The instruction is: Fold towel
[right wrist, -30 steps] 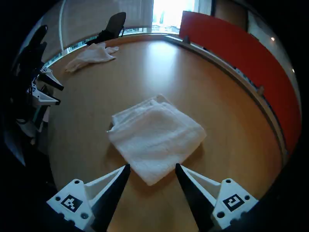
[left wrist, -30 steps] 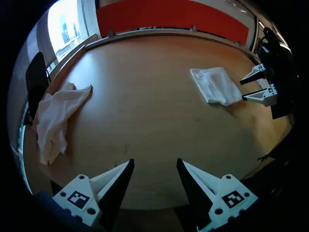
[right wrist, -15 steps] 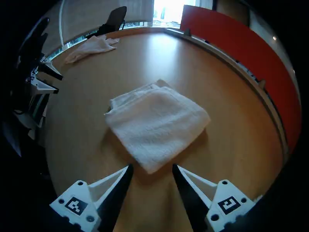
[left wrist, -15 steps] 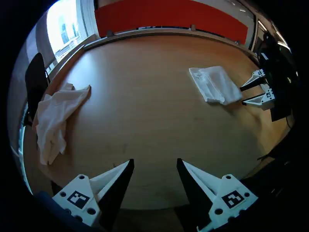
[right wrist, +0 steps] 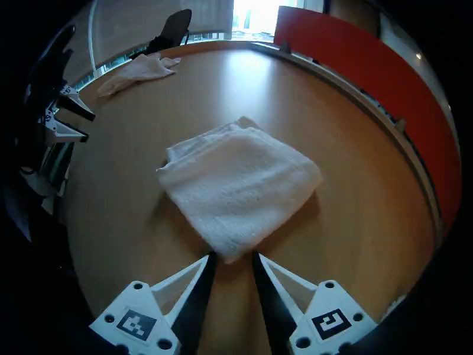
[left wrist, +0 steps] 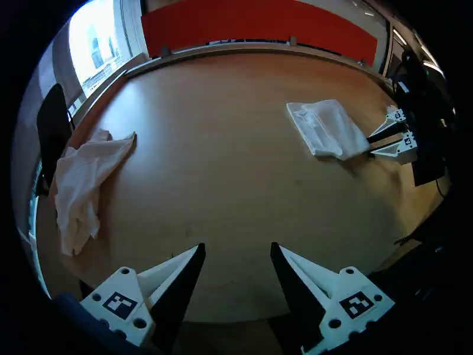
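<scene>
Closed in from a wide spread, the right gripper (right wrist: 232,263) is now seen with only a narrow gap between its fingers. The near corner of the folded towel (right wrist: 239,183) is framed just at their tips; whether it is already touched cannot be told. A pinch on that corner is judged to be in preparation, for a further fold or for shifting the square. The towel itself is unmoved and lies flat on the table (right wrist: 331,248). From left to right in the left gripper view, a chair (left wrist: 50,136) is set outside the table's edge and a crumpled cloth (left wrist: 88,177) is draped close to that edge. A broad bare stretch of wood is left in the middle; over its near rim the left gripper (left wrist: 236,260) is held with fingers wide apart and nothing between them. The towel is found towards the right, near the rim. The far edge is bounded by a red panel (left wrist: 260,23). Ample room is offered leftward for a fold; little is left on the right.
</scene>
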Motion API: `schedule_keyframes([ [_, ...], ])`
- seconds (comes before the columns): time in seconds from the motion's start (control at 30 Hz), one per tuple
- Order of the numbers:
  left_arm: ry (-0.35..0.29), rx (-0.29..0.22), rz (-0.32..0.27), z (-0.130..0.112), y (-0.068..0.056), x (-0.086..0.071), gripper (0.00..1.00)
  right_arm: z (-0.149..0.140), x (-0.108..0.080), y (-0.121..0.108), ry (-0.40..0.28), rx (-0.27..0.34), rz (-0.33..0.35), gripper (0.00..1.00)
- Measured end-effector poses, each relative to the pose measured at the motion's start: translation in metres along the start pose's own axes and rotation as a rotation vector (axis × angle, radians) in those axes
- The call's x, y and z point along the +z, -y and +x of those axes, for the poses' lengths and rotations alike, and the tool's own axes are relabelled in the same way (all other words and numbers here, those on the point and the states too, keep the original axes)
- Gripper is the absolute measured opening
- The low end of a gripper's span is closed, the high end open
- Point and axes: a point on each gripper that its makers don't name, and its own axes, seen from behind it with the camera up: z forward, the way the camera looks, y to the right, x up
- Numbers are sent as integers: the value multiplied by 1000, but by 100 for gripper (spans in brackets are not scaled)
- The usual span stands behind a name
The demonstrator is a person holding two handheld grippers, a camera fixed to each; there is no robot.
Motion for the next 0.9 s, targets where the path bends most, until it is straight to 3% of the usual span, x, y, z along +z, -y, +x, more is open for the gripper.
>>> schedule_keyframes([
  [0.37,2,3,-1,1,0,1,81,1,-3,1,-8,0,-2,9],
  [0.9,-12,11,-5,8,-1,1,81,43,-25,-14,-89,-11,-45,6],
])
